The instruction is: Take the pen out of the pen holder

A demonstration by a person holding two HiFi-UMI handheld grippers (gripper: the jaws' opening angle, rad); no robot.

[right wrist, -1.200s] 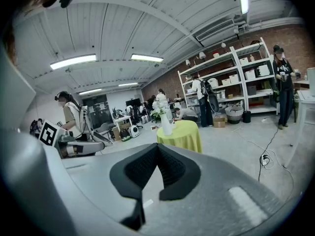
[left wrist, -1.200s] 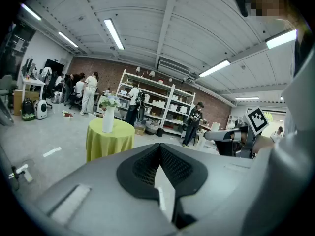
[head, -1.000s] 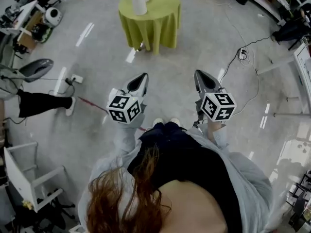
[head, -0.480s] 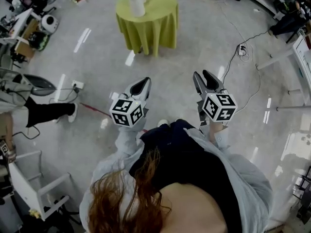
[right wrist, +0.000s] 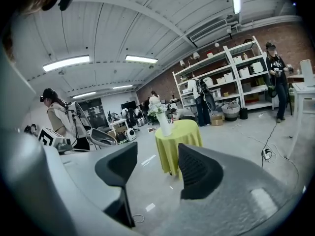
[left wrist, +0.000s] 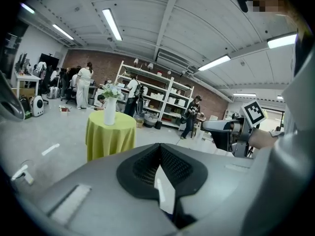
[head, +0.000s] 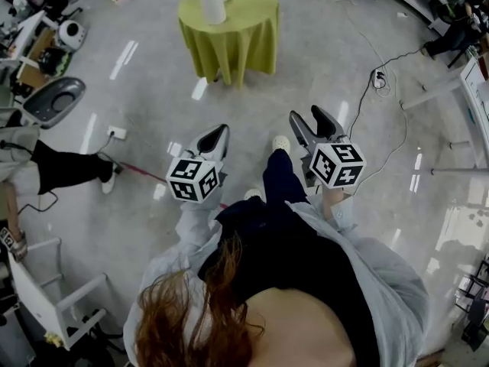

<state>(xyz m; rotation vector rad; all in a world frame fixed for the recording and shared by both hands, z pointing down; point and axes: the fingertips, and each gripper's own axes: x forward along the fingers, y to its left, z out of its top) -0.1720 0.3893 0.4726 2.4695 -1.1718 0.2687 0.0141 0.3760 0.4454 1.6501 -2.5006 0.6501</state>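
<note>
No pen or pen holder can be made out in any view. A round table with a yellow-green cloth (head: 229, 21) stands ahead across the floor, with a white vase of flowers (head: 212, 6) on it. My left gripper (head: 221, 131) is held out over the bare floor, its tips touching and nothing between them. My right gripper (head: 306, 117) is beside it with its jaws opening wide and empty. The left gripper view shows the table (left wrist: 110, 132) and vase (left wrist: 109, 112) beyond the left gripper (left wrist: 160, 146). In the right gripper view the table (right wrist: 179, 136) and vase (right wrist: 164, 124) appear between the right gripper's (right wrist: 156, 163) pads.
My shoe (head: 281, 142) is stepping forward between the grippers. A cable and power strip (head: 380, 82) lie on the floor to the right. Another person's leg (head: 69, 167), a grey chair (head: 53, 102) and a white chair (head: 46, 281) are at the left. Shelves (left wrist: 157, 102) and people line the far wall.
The right gripper's jaws have gone from shut to wide apart. A leg and shoe have come forward between the grippers. Both grippers have sunk a little.
</note>
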